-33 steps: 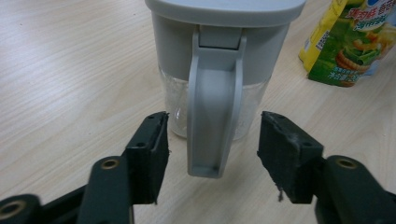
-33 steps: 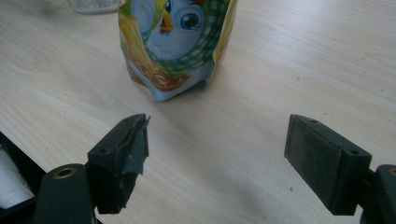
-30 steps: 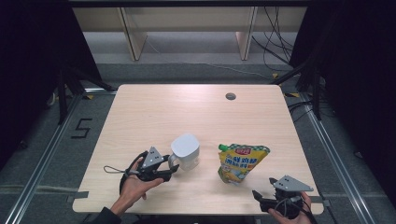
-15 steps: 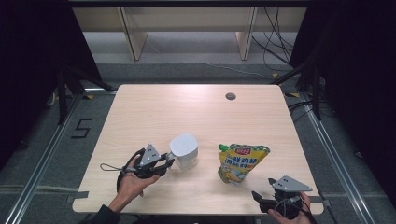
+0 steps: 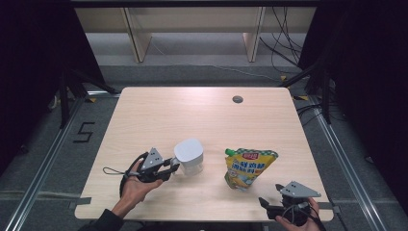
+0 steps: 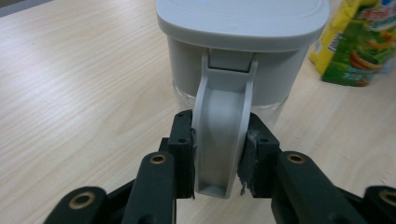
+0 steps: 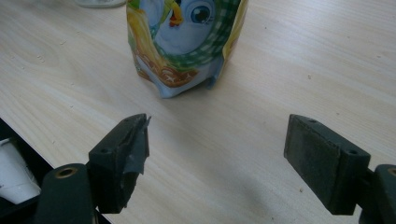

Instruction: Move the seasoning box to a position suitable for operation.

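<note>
Jug of pale grey plastic, with a flat lid and a clear lower body, stood upright on the worktop toward its near left part. The left tool lay level beside it, held in the person's left hand, and pointed at the jug's side. In the left gripper view its two black jaws had just been closing and now pressed on either side of the jug's grey handle, pads touching the plastic, so the tool was clamped on that handle. The jug's base rested on the wood.

To the right of the jug, well apart from it, a yellow and green snack pouch stood upright. The right tool sat at the near right edge of the worktop in the person's right hand, pointing toward the pouch. In the right gripper view its jaws stood wide apart with bare wood between them, and the pouch's cartoon-printed face stood a little way beyond their tips, untouched. A small round hole lay in the far part of the worktop.
</note>
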`<state>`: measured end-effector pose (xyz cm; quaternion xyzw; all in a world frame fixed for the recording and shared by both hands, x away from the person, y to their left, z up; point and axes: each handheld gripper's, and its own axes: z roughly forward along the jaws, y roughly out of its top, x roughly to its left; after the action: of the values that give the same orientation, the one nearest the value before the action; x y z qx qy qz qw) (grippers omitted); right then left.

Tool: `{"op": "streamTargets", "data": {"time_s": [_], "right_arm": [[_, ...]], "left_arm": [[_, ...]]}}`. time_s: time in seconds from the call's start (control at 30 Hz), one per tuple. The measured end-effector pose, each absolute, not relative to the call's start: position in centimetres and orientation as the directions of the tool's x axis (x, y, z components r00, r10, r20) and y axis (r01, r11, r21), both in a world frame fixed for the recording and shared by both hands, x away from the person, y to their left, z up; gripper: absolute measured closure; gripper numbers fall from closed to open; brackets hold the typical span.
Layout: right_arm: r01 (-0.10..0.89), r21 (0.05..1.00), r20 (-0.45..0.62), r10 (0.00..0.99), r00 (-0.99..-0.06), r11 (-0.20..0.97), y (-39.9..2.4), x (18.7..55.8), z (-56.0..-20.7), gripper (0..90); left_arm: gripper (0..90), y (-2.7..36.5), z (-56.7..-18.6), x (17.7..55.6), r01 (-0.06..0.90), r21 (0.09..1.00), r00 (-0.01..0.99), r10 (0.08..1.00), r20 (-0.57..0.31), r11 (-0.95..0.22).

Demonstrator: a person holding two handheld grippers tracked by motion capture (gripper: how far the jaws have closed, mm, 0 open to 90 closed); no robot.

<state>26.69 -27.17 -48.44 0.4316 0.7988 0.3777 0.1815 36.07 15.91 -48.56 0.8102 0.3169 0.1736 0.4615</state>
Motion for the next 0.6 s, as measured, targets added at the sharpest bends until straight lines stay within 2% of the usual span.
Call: {"op": "streamTargets", "data": {"time_s": [0.07,0.17,0.6], "right_arm": [[0.573,0.752,0.053,0.836,-0.546,0.326,-27.0,26.5,-48.5,23.2],[0.544,0.763,0.032,0.819,-0.572,0.350,-27.2,26.8,-48.6,23.3],[0.547,0.756,0.016,0.825,-0.565,0.360,-27.2,26.7,-48.5,23.4]], "left_arm": [[68.6,16.2,-48.5,35.6,0.336,0.856,0.759,0.651,0.000,-0.392],[68.6,16.5,-48.5,34.8,0.327,0.854,0.784,0.620,-0.007,-0.403],[68.7,16.7,-48.4,32.4,0.308,0.846,0.820,0.573,-0.003,-0.436]]}}
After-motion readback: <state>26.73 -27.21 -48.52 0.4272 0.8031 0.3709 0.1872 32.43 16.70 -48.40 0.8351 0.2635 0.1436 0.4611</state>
